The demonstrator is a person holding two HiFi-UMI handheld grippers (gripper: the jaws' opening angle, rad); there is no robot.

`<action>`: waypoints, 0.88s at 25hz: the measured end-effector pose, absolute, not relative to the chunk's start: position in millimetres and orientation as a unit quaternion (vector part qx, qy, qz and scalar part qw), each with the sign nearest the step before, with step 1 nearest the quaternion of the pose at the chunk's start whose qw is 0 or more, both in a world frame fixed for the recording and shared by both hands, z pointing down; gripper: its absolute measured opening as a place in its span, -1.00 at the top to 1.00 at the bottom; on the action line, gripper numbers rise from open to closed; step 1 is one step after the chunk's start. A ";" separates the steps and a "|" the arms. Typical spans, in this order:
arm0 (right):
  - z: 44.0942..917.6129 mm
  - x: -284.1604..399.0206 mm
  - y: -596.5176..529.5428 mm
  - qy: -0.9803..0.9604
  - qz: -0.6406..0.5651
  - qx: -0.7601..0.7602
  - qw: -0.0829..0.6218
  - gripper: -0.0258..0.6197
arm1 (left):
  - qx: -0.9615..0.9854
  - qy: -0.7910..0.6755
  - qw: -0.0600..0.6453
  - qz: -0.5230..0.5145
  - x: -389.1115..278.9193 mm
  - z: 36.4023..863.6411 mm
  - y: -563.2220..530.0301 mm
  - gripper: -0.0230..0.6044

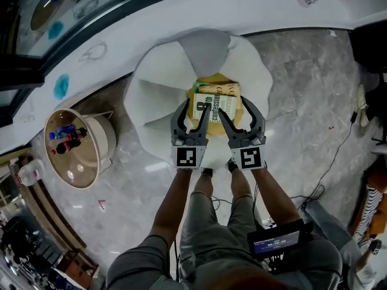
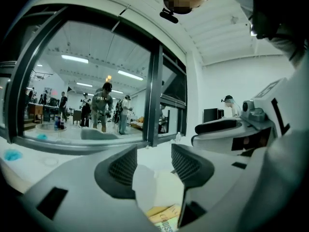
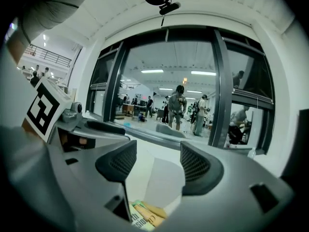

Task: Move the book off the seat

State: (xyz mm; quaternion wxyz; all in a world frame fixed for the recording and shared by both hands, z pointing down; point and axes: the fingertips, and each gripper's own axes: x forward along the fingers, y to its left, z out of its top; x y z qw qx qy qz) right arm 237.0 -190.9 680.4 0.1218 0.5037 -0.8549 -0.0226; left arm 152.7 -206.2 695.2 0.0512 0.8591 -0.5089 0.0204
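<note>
A book with a yellow and green cover lies flat on the yellow cushion of a white petal-shaped seat. Both grippers hover side by side just above its near edge. My left gripper is open with nothing between its fingers, and so is my right gripper. In the left gripper view the left gripper points level at the window, with a corner of the book low in the frame. The right gripper view shows the right gripper over the book and the seat's white back.
A round side table with bottles on it stands left of the seat. A white window ledge and glass wall run behind the seat. Cables trail over the grey floor at right. People stand beyond the glass.
</note>
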 end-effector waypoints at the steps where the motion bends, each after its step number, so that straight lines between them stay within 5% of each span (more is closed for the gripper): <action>1: 701.0 235.5 -190.2 -0.856 -0.019 0.499 0.133 0.08 | 0.860 -0.507 0.060 0.025 153.2 716.7 -204.6 0.26; 22: 1043.6 262.8 -163.6 -0.830 0.156 0.478 0.242 0.02 | 0.816 -0.480 0.263 0.183 152.7 1066.6 -167.6 0.08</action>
